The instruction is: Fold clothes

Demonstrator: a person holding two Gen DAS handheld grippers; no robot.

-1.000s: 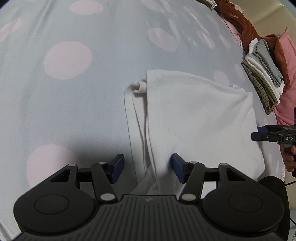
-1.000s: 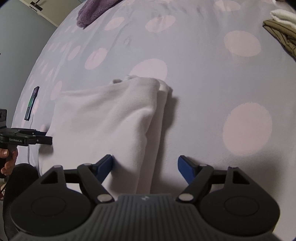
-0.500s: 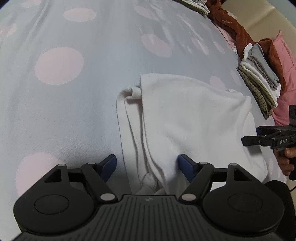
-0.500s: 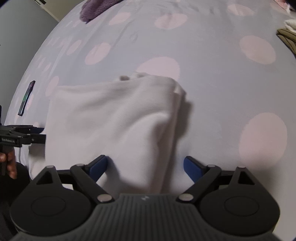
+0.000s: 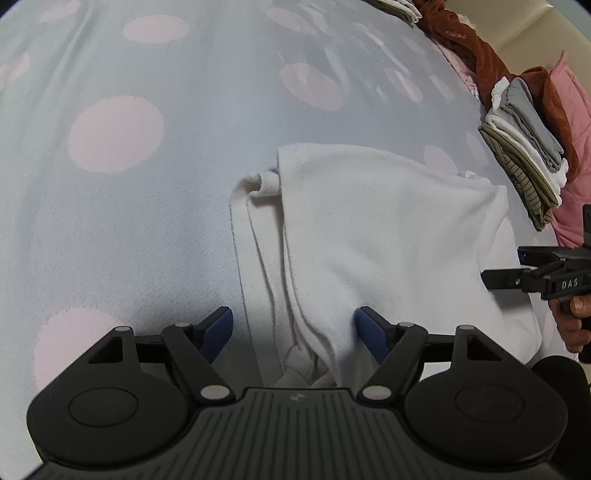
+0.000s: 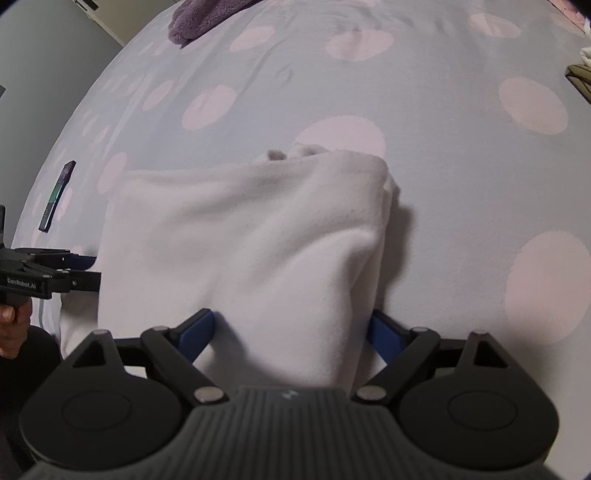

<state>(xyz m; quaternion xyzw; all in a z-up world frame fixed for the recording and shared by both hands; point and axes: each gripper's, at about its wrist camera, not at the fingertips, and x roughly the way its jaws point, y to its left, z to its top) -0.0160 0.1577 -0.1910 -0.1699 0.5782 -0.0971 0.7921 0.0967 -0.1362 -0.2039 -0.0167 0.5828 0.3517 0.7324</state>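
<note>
A white fleecy garment (image 5: 388,229) lies folded on the grey bedsheet with pink dots (image 5: 110,221). Its layered left edge, with a rolled cuff at the far corner, runs toward my left gripper (image 5: 293,328). That gripper is open, and the garment's near corner lies between its blue pads without being pinched. In the right wrist view the same garment (image 6: 240,240) fills the middle. My right gripper (image 6: 291,332) is open and straddles the garment's near right fold. Each gripper shows at the edge of the other's view: the right gripper (image 5: 517,277) and the left gripper (image 6: 74,273).
A stack of folded clothes (image 5: 524,147) sits at the right, with a brown garment (image 5: 461,40) and a pink cushion (image 5: 576,110) behind it. A phone (image 6: 57,195) lies on the sheet at the left, and a purple towel (image 6: 207,18) at the far edge.
Both grippers have slid forward onto the garment's near corners. Their fingers now stand a little wider apart around the cloth. The garment itself lies much as before.
</note>
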